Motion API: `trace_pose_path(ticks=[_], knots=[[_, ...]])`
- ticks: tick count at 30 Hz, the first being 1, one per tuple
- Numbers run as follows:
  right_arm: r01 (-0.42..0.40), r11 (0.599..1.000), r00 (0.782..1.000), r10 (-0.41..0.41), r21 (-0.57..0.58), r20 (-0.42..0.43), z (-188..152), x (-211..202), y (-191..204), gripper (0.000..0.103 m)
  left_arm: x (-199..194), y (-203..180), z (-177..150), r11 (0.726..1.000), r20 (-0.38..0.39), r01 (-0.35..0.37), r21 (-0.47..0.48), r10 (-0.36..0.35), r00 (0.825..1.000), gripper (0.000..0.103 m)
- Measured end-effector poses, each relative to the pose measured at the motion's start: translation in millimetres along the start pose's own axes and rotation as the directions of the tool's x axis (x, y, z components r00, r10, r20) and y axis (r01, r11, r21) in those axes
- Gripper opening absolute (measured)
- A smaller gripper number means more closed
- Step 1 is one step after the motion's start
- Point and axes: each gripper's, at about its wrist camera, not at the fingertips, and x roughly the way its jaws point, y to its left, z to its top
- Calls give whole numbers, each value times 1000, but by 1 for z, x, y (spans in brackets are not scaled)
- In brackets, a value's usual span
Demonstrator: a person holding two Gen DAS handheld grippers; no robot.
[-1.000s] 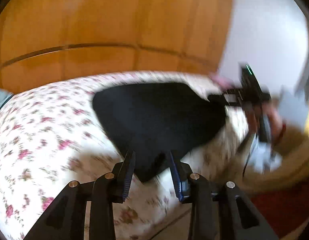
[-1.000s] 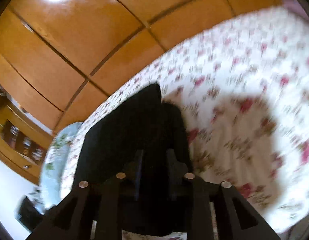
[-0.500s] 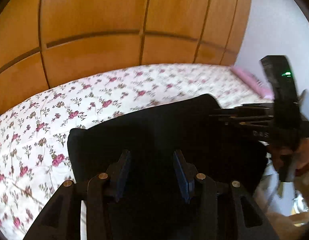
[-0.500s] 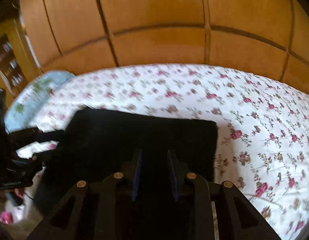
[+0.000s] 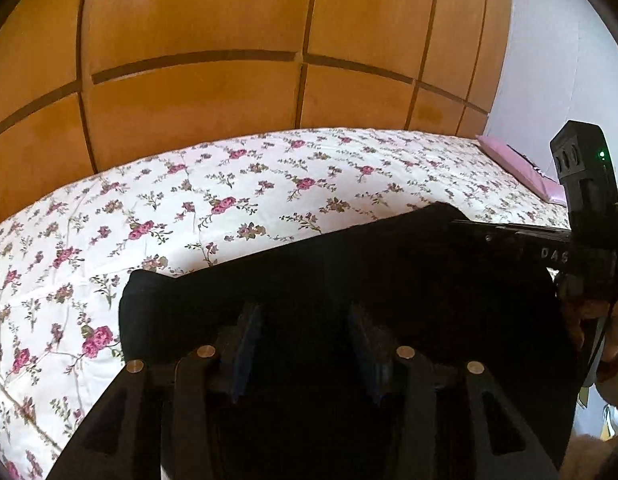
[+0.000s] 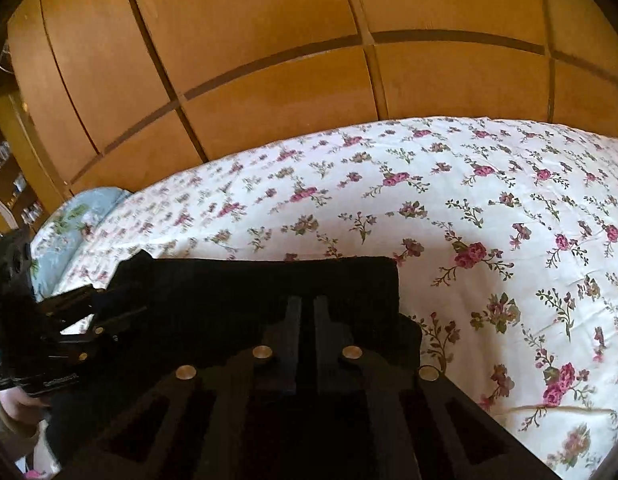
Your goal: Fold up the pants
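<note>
The black pants (image 5: 349, 276) lie at the near edge of a bed with a floral cover (image 5: 229, 200). In the right wrist view the pants (image 6: 249, 292) fill the lower left. My left gripper (image 5: 305, 320) is open, its fingers apart over the dark cloth. My right gripper (image 6: 307, 312) has its fingers nearly together over the pants; whether cloth lies between them is hard to tell against the black. The right gripper also shows at the right edge of the left wrist view (image 5: 509, 236), at the pants' right end.
A wooden panelled wardrobe (image 5: 229, 60) stands behind the bed. A pink item (image 5: 517, 164) lies at the bed's far right. A light blue pillow (image 6: 65, 224) lies at the bed's left end. Shelves (image 6: 9, 184) stand at far left.
Both grippers have swung to face the bed squarely and come down over the pants. The right gripper's fingers have drawn closer together. The pants now lie lower in both views.
</note>
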Motion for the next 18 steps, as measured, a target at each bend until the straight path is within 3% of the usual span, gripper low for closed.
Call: trace_pose_path(ticks=[3, 5, 8, 12, 13, 16, 18], knots=[[-23, 1000, 999, 23, 10, 25, -7, -25, 3, 14, -24, -9, -10, 1000, 5, -10, 11, 10, 1000, 48], [-8, 1000, 1000, 8, -14, 27, -20, -46, 11, 25, -43, -19, -23, 998, 28, 54, 24, -54, 998, 48], [1, 996, 1000, -1, -84, -1, -45, -69, 23, 27, -60, -40, -47, 993, 46, 90, 73, -94, 995, 49], [119, 977, 992, -125, -179, -23, -79, -84, 27, 30, -68, -52, -68, 996, 95, 61, 69, -68, 993, 49], [122, 980, 992, -127, -155, -22, -85, -88, 21, 37, -68, -51, -70, 997, 103, 65, 46, -70, 992, 49], [48, 998, 999, -47, 48, -18, -95, -92, -4, 40, -72, -55, -73, 997, 111, 59, 45, -64, 992, 49], [39, 996, 999, -38, 76, -12, -95, -91, -7, 42, -77, -56, -73, 996, 108, 57, 62, -64, 992, 49]])
